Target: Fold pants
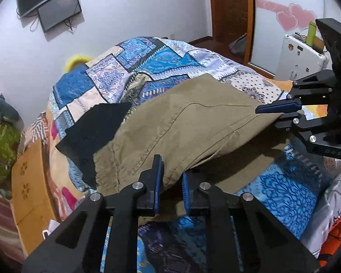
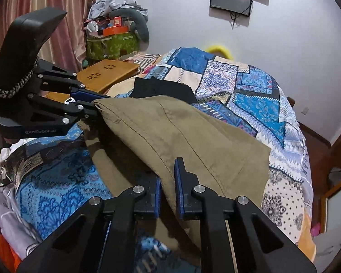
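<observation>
— Any lettering to read?
— "GenRobot.AI", small and pale, along the black body of the left gripper (image 2: 95, 108), seen from the right wrist.
— And on the right gripper (image 1: 277, 113)?
— "D.A.S" on its lower black arm, faint, perhaps only part of a longer word.
— Elsewhere?
— Nothing legible.

Khaki pants (image 1: 193, 125) — matt woven cloth with stitched seams; quilt (image 1: 147, 63) — printed patchwork cotton; left gripper (image 1: 172, 188) — matt black plastic, blue ribbed pads, bright metal pins.
</observation>
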Demonstrator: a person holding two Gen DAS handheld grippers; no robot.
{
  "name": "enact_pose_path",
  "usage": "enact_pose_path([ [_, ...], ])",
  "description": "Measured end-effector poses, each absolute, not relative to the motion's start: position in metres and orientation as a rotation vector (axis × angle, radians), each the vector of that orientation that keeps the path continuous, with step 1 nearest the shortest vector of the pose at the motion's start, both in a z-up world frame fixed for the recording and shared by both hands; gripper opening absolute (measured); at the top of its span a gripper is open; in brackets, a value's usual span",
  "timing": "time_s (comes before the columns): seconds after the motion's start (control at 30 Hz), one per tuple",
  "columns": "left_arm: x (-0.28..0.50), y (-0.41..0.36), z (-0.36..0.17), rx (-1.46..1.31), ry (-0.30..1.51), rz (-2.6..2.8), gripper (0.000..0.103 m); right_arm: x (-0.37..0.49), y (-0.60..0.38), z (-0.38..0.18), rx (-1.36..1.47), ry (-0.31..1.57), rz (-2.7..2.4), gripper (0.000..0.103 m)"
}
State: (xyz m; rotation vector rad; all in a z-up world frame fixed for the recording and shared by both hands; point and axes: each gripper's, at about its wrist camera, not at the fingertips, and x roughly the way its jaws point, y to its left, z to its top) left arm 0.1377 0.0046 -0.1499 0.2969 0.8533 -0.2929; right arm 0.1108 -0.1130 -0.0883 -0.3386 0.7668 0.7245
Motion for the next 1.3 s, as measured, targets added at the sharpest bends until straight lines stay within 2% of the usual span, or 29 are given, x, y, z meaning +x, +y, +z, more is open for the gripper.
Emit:
enact_pose_path([
  [0.3,0.131,0.006,-0.186,0.242,0.954,-0.314,0.019,0.103,-0.115,-0.116,-0.296,0.854,0.709,0.011],
  [0.47,0.119,0.014,-0.184,0.229,0.95,-0.304,0.022,0.095,-0.115,-0.117,-0.304,0.874,0.705,0.016],
  [0.7,0.108,0.044,-0.149,0.139,0.88,-0.277,0.036,0.087,-0.131,-0.088,-0.195,0.855,0.743,0.023],
  [0.8,0.111,0.06,-0.135,0.1,0.838,-0.227,0.046,0.09,-0.134,-0.076,-0.131,0.82,0.735,0.033],
  [0.87,0.119,0.07,-0.131,0.076,0.823,-0.174,0.052,0.097,-0.134,-0.072,-0.076,0.803,0.719,0.046],
  [0.9,0.124,0.075,-0.13,0.059,0.824,-0.153,0.055,0.104,-0.134,-0.072,-0.045,0.803,0.705,0.047],
  [1.1,0.155,0.096,-0.154,-0.033,0.906,-0.089,0.056,0.135,-0.122,-0.095,0.054,0.901,0.696,0.047],
  [1.3,0.163,0.092,-0.196,0.021,1.009,-0.056,0.057,0.14,-0.12,-0.136,0.026,1.049,0.682,0.047],
])
